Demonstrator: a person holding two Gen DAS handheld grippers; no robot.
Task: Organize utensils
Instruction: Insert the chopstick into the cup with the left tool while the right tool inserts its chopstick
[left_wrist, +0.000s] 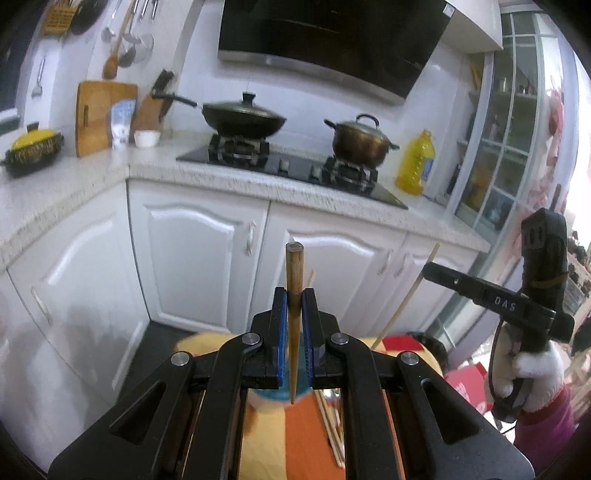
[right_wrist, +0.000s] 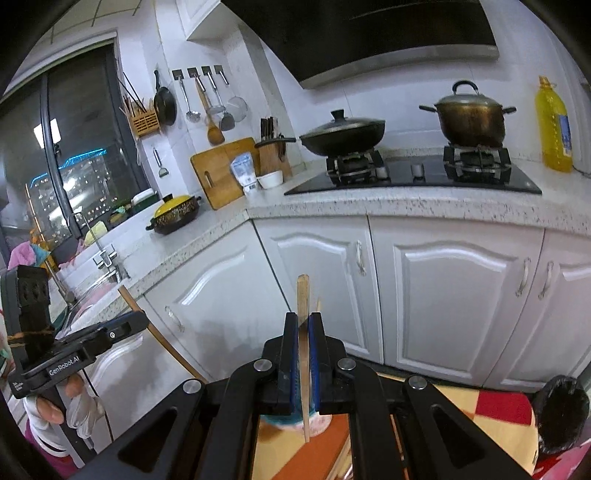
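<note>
Brown chopstick (left_wrist: 294, 295) upright, pale chopstick (right_wrist: 303, 332) upright, both clamped.

Two grippers, left gripper (left_wrist: 294, 302) and right gripper (right_wrist: 304, 325), one chopstick each; two lidded pots on the stove (right_wrist: 413, 181), one oil bottle (right_wrist: 553, 125) beside it.

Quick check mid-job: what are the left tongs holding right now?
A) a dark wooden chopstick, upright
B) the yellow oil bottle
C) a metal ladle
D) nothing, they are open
A: the left tongs are shut on a dark wooden chopstick standing upright between the blue pads.
</note>
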